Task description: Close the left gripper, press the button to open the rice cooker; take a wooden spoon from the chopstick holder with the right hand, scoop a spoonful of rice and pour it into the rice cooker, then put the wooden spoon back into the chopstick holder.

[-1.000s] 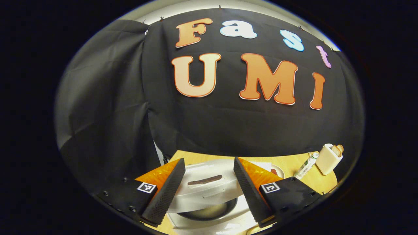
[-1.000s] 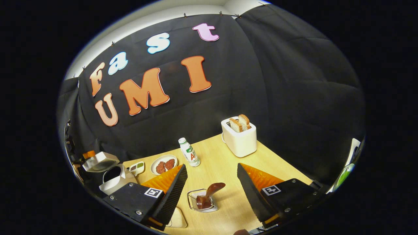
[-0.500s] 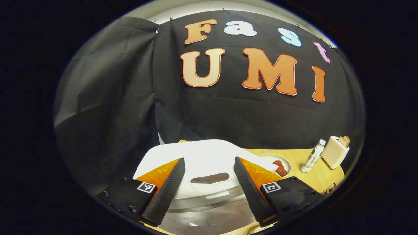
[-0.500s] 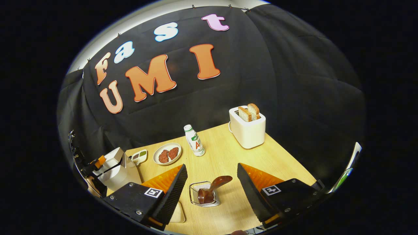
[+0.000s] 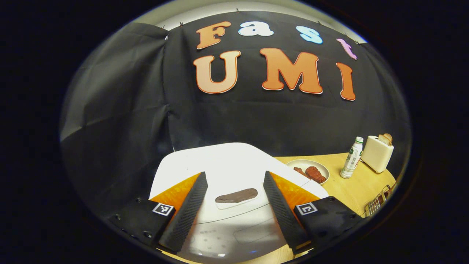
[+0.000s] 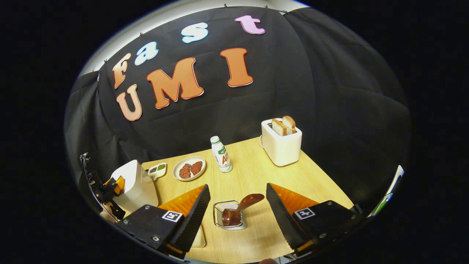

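The white rice cooker [image 5: 227, 165] stands right in front of my left gripper [image 5: 234, 175] with its lid down. A dark brown patch [image 5: 236, 195] on the lid lies between my open fingers, which hold nothing. In the right gripper view the cooker [image 6: 135, 183] is at the far left with the left gripper [image 6: 110, 187] beside it. The brown wooden spoon [image 6: 243, 205] leans in the wire chopstick holder [image 6: 225, 220], just below my right gripper [image 6: 237, 186]. That gripper is open and touches neither.
On the wooden table [image 6: 256, 172] stand a plate of meat [image 6: 189, 168], a small sauce dish [image 6: 157, 169], a white bottle [image 6: 221, 154] and a toaster with bread [image 6: 281, 145]. A pale tray [image 6: 199, 238] lies partly hidden behind my right gripper's left finger.
The rice cooker's lid was raised over the pot a second ago and has come down shut. The right gripper has drifted slightly; the spoon stays in the holder.
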Motion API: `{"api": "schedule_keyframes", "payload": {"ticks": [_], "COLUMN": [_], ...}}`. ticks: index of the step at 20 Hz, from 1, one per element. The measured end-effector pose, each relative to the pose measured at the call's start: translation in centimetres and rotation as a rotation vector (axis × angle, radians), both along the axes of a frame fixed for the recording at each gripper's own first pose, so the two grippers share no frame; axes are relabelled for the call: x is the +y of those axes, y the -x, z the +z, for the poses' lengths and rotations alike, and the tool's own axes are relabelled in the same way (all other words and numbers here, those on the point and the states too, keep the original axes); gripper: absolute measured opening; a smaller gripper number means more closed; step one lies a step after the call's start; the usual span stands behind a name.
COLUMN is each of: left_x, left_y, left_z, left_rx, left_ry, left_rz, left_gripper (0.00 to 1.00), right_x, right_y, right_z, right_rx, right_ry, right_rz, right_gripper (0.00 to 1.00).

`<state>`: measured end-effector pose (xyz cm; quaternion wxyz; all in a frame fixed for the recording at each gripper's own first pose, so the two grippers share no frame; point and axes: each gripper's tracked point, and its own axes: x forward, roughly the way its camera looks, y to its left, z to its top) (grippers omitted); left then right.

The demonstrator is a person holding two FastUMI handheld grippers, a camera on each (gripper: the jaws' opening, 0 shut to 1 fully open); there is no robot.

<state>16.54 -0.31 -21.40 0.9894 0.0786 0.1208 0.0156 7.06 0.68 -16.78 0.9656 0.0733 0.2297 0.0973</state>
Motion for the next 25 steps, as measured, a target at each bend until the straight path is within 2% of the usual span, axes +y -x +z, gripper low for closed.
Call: {"api": "schedule_keyframes", "payload": {"ticks": [3, 4, 10, 12, 16, 20, 25], "left_x": [0.2, 0.2, -0.9, 0.1, 0.9, 2.1, 2.8], "left_y": [0.6, 1.0, 5.0, 6.6, 9.3, 12.0, 14.5], "left_z": [0.9, 2.3, 12.2, 16.1, 22.7, 26.4, 27.9], "left_rx": [0.074, 0.067, -0.025, -0.070, -0.157, -0.205, -0.227], "left_ry": [-0.031, -0.035, 0.069, 0.083, 0.158, 0.136, 0.132], "left_rz": [0.009, 0.004, -0.019, 0.006, -0.020, -0.041, -0.056], "left_gripper": [1.00, 1.00, 1.00, 1.00, 0.99, 0.99, 1.00], "right_x": [-0.4, -0.5, -0.8, -0.8, -1.7, -3.2, -3.2], "right_y": [0.6, 0.8, 1.9, 2.5, 3.5, 5.0, 7.4], "right_z": [0.1, 0.3, 3.1, 4.9, 8.8, 13.0, 16.0], "right_rx": [-0.003, -0.009, -0.088, -0.120, -0.194, -0.308, -0.410], "right_ry": [-0.017, -0.020, -0.007, -0.021, -0.032, 0.062, 0.163], "right_rz": [-0.007, -0.011, -0.031, -0.038, -0.086, -0.123, -0.129], "right_gripper": [0.95, 0.95, 0.95, 0.95, 0.95, 0.95, 0.95]}}
